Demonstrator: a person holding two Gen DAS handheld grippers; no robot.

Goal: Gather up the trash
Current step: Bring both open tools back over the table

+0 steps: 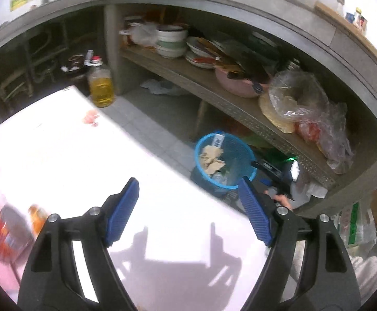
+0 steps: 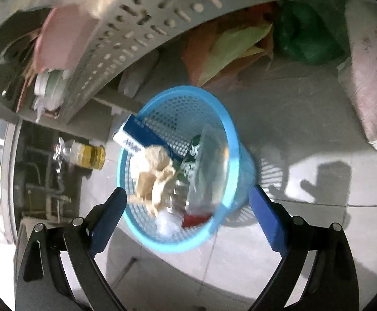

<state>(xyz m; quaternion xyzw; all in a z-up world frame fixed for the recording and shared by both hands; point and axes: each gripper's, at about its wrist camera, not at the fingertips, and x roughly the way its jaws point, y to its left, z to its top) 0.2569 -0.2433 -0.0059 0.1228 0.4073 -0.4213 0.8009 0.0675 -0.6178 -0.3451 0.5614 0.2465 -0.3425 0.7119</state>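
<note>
A blue mesh trash basket [image 1: 242, 150] stands on the tiled floor under a shelf. It also shows in the right wrist view [image 2: 230, 140], holding crumpled beige paper [image 2: 154, 173], a blue and white carton [image 2: 136, 134], a clear plastic piece [image 2: 209, 165] and other scraps. My left gripper [image 1: 188, 202] is open and empty above a white table [image 1: 84, 155]. My right gripper [image 2: 185, 202] is open and empty right above the basket's mouth. It also shows in the left wrist view [image 1: 274, 173] beside the basket.
A bottle of yellow oil [image 1: 100, 85] stands on the floor by the table corner. The shelf [image 1: 214, 88] holds bowls, plates, a pink pan and plastic bags. Jars [image 1: 9, 230] sit at the table's left. Coloured bags [image 2: 240, 44] lie behind the basket.
</note>
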